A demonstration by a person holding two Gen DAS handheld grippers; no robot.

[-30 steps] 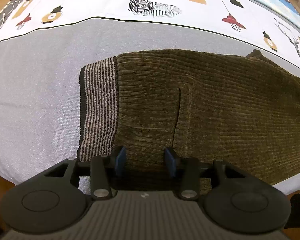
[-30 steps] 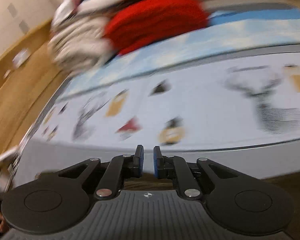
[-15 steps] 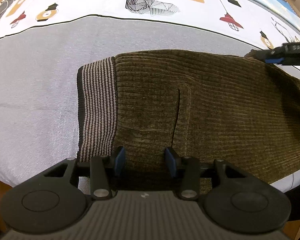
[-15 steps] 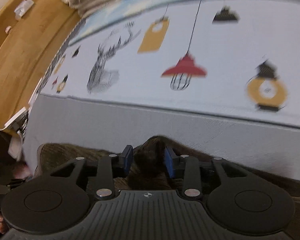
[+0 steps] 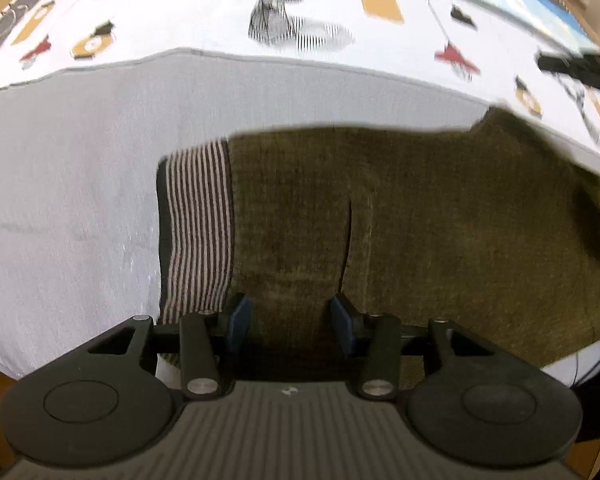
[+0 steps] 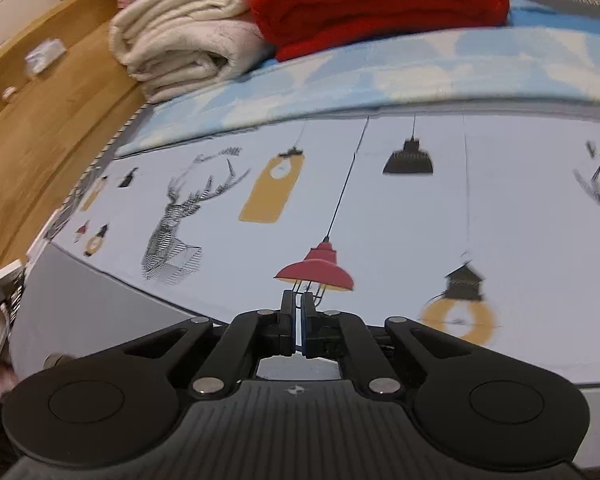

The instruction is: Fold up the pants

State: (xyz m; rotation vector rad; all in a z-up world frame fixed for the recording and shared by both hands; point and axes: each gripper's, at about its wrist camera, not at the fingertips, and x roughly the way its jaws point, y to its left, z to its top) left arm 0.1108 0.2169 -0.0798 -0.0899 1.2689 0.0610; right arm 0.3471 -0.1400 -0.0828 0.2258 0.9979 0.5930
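On the grey bedspread (image 5: 80, 168), the olive-brown corduroy pants (image 5: 420, 220) lie flat, striped waistband (image 5: 198, 228) to the left. The left gripper (image 5: 288, 318) hangs over their near edge as before, jaws spread halfway, pinching nothing. The right gripper (image 6: 299, 328), which straddled a fabric peak half a second ago, is now pressed together and empty, facing the lamp-and-deer printed sheet (image 6: 420, 208) and red folded blanket (image 6: 380, 0).
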